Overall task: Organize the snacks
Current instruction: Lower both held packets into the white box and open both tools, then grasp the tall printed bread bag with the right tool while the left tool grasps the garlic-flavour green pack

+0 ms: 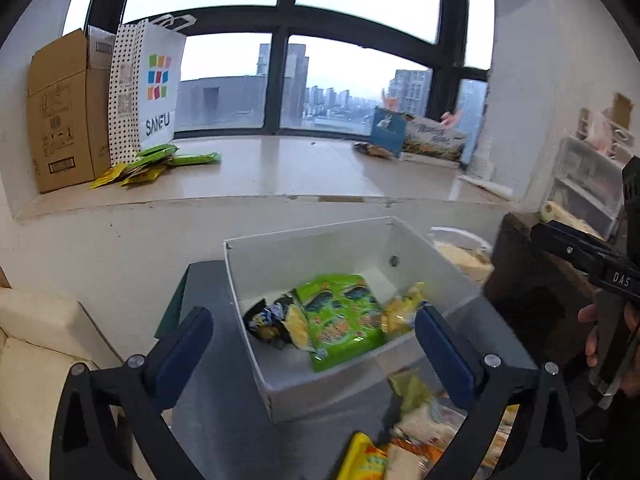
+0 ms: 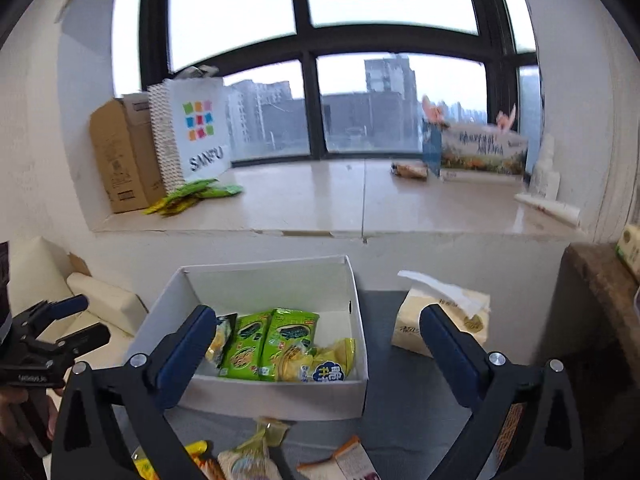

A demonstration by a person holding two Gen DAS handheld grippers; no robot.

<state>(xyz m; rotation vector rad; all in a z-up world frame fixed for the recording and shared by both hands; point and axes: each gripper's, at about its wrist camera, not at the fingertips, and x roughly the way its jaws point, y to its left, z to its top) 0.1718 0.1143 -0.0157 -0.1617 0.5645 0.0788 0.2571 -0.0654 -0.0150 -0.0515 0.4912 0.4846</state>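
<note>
Left gripper (image 1: 314,330), black frame with blue pads: jaws spread fully wide, nothing between them, hovering above the near wall of the white open-topped cardboard box (image 1: 256,264). Right gripper (image 2: 316,332), same build: jaws likewise fully apart and empty, poised over the box's near side; its black body also shows at the right edge of the left wrist view, held in a hand (image 1: 592,332). Box: stands on the dark grey table top (image 2: 400,420), toward its far edge, below the window ledge. Contents: bright green printed snack packets (image 2: 268,344) in the middle of the box floor, pale yellow packets (image 2: 336,360) against the right wall, one dark blue-and-black wrapper (image 1: 260,316) toward the left wall. Loose snacks (image 2: 256,452), yellow, orange and cream wrappers: heaped on the table at its near edge, in front of the box and apart from it. Cream soft-pack tissue packet (image 2: 440,320), white sheet drawn up: on the table right of the box, near but not touching. Pale stone window ledge (image 2: 320,200): brown corrugated carton (image 2: 120,156) at the left end, white paper carrier bag with coloured squares (image 2: 196,132) beside it, green and yellow sachets (image 2: 196,196) at the bag's foot, printed blue-and-white tissue box (image 2: 480,152) toward the right end.
</note>
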